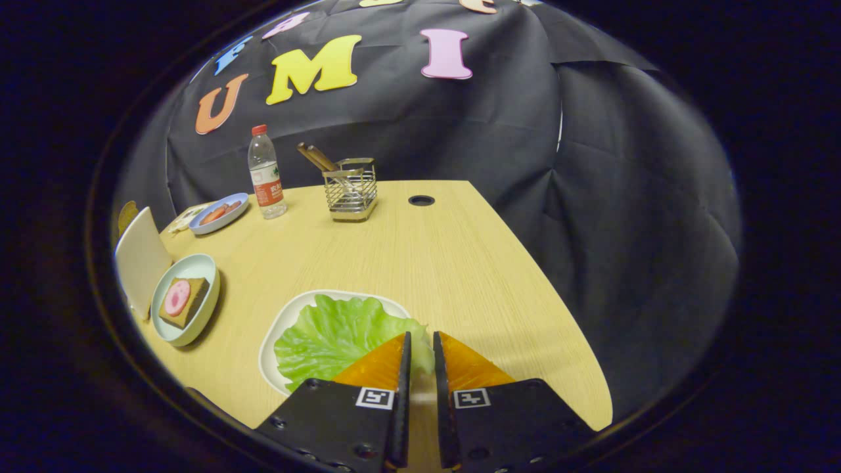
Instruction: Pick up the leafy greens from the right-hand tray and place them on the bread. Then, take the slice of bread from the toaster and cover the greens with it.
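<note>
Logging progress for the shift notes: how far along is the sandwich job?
Nothing looks done yet. The leafy greens still lie on their white tray. In hand: the claw is at the greens' edge, fingers nearly closed. The bread on its plate is uncovered; placing greens and top slice remain.

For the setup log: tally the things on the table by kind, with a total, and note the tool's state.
Dishes: 3 (lettuce tray, bread bowl, back plate)
Lettuce: 1
Bread: 1
Bottle: 1
Wire holder: 1
White toaster: 1
Total: 8
Tool: fingers nearly closed over the lettuce's edge, gripping nothing.
</note>
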The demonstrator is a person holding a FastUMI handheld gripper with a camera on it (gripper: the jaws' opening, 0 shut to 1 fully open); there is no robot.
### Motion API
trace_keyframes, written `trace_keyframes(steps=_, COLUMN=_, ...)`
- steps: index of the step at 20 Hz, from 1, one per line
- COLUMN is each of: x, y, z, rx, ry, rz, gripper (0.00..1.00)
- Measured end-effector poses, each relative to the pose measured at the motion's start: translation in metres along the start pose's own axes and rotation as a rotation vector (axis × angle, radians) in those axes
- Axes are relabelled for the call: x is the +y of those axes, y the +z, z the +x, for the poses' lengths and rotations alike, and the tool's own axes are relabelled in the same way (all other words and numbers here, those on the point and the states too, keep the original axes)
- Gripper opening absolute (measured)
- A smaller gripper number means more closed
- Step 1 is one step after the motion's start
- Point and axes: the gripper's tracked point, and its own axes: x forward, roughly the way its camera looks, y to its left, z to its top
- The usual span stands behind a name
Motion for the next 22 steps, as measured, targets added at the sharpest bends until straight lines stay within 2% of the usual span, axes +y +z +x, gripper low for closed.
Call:
trace_keyframes(steps=2, x=-0.006, y=0.004, z=-0.005, rx=-0.001, ry=-0.014, rz=0.029, gripper=0.01)
trace_keyframes(steps=5, x=-0.002, y=0.015, z=-0.016, rx=-0.014, ry=0.012, rz=0.051, gripper=0.00)
trace_keyframes(steps=11, x=0.017, y=0.064, z=-0.056, rx=-0.081, ry=0.060, rz=0.076, gripper=0.00)
trace_keyframes(steps=15, x=0.031, y=0.091, z=-0.081, rx=-0.116, ry=0.054, rz=0.048, gripper=0.00)
trace_keyframes(steps=19, x=0.067, y=0.118, z=-0.110, rx=-0.149, ry=0.066, rz=0.027, gripper=0.00)
trace_keyframes(steps=22, x=0.115, y=0.133, z=-0.134, rx=-0.171, ry=0.095, rz=0.014, gripper=0.00)
